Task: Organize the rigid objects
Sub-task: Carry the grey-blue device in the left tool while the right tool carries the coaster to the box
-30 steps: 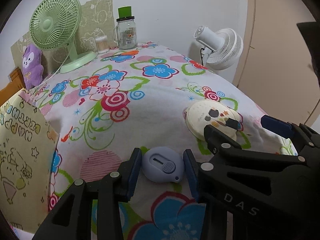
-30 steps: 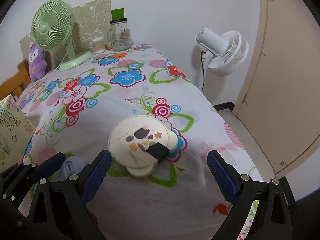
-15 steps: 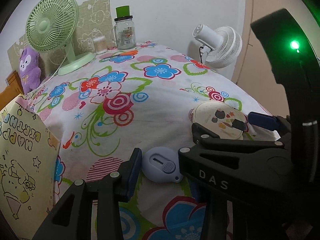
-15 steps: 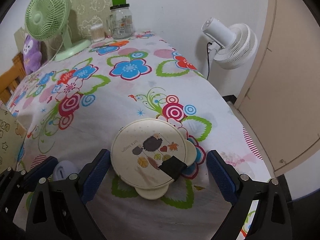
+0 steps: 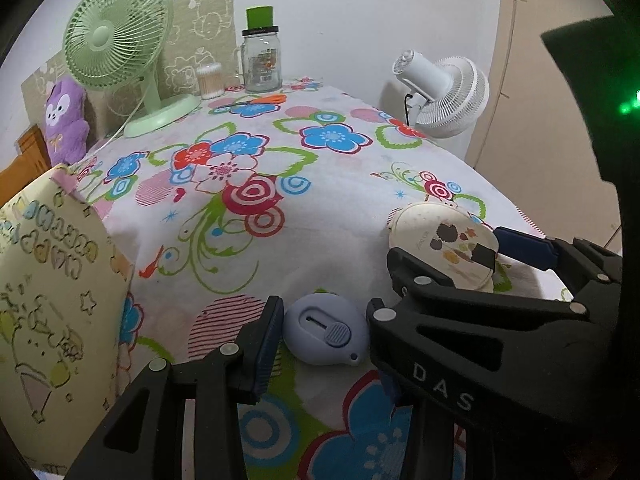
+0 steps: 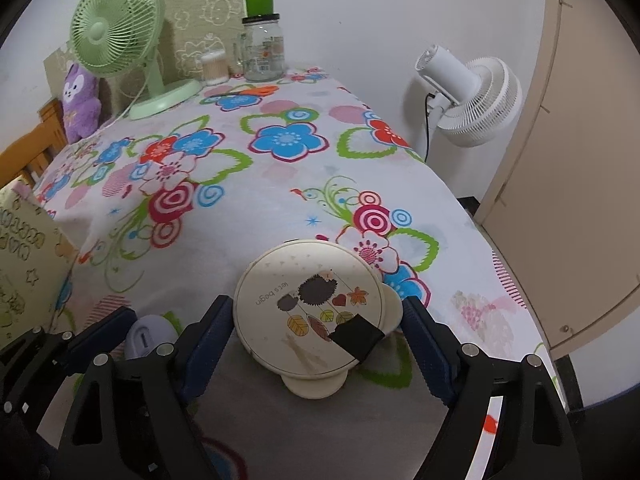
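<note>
Two grippers over a flowered cloth, each straddling a small object.

The left gripper (image 5: 324, 334) is clamped on a lavender gadget (image 5: 325, 335), though its right pad is hidden, so that contact is probable only. The right gripper (image 6: 318, 320) is closing around a cream round box (image 6: 310, 310) with a black tape patch; small gaps seem to remain. At the far edge of the tablecloth (image 6: 280, 184) stand a green fan (image 6: 120, 36), a glass jar (image 6: 263, 48) apparently empty, a cotton-swab tub (image 6: 213, 66) full of swabs and a purple plush (image 6: 80, 102). A yellow bag (image 5: 44, 304) stands left; a white fan (image 6: 472, 100) beyond the table.
</note>
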Demonstrator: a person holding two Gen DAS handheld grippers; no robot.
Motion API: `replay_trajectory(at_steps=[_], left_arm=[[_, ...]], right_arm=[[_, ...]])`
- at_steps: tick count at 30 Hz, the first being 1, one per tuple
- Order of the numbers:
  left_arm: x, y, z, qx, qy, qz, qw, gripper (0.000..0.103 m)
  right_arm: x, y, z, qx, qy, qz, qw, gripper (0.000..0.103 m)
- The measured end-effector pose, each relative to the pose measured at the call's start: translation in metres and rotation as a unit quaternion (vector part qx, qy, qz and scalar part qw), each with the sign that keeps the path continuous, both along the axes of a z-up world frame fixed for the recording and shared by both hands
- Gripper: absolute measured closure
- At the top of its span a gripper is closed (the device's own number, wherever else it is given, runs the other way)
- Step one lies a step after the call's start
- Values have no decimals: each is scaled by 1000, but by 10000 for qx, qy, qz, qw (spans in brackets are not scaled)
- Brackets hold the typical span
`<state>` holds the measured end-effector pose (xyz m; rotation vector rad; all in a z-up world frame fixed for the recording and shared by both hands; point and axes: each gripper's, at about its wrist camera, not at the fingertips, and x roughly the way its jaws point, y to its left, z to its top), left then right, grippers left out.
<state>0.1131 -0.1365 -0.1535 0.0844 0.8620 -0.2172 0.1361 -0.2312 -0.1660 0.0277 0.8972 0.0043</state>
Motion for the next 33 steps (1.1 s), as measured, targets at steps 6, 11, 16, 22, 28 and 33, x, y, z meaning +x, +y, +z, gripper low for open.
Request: replay_trajectory(at_steps=[6, 11, 16, 22, 28, 33], left_arm=[[-9, 7, 7, -34, -87, 39, 9999, 59], [-18, 14, 14, -57, -146, 87, 9998, 59], [-28, 19, 22, -58, -211, 105, 9997, 59], [-38, 27, 35, -32, -323, 143, 9994, 59], [-48, 34, 49, -8, -427, 138, 9990, 59], [-53, 41, 59, 7, -473, 123, 9988, 59]], right_arm=[[-13, 9, 11, -28, -110, 36, 9999, 18], [-26, 15, 23, -40, -226, 56, 9997, 18], [-39, 22, 35, -63, -336, 97, 9994, 18], [-53, 30, 51, -81, -473, 146, 9987, 18], [-68, 37, 68, -79, -635, 136, 9979, 18], [-78, 41, 79, -59, -708, 117, 9974, 18]])
